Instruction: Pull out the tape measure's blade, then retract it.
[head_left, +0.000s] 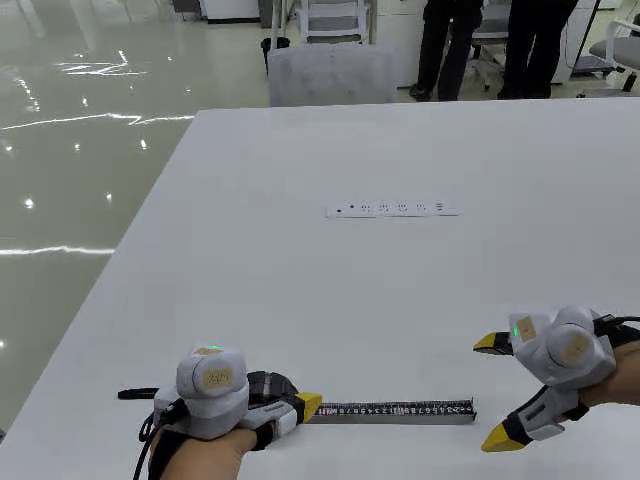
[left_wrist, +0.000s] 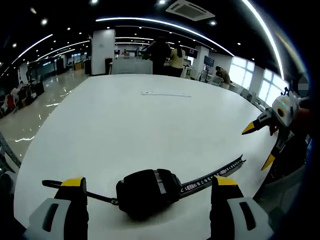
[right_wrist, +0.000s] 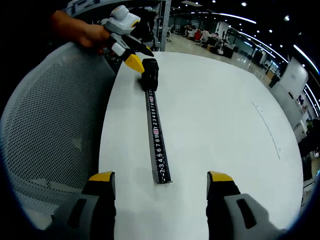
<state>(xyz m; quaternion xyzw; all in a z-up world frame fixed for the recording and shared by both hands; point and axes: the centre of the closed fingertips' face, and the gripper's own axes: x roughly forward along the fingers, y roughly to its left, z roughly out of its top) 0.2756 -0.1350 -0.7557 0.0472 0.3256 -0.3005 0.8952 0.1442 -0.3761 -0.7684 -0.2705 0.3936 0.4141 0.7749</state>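
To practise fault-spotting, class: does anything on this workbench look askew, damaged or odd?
Nothing damaged or spilled. The blade lies pulled out flat on the table, tip free: the right gripper is open near it, the left gripper open around the case.

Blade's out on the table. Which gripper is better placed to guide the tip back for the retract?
Right, probably. The blade ends just ahead of the right gripper, in line with the gap between its open jaws. The left gripper straddles the case at the other end, jaws open.
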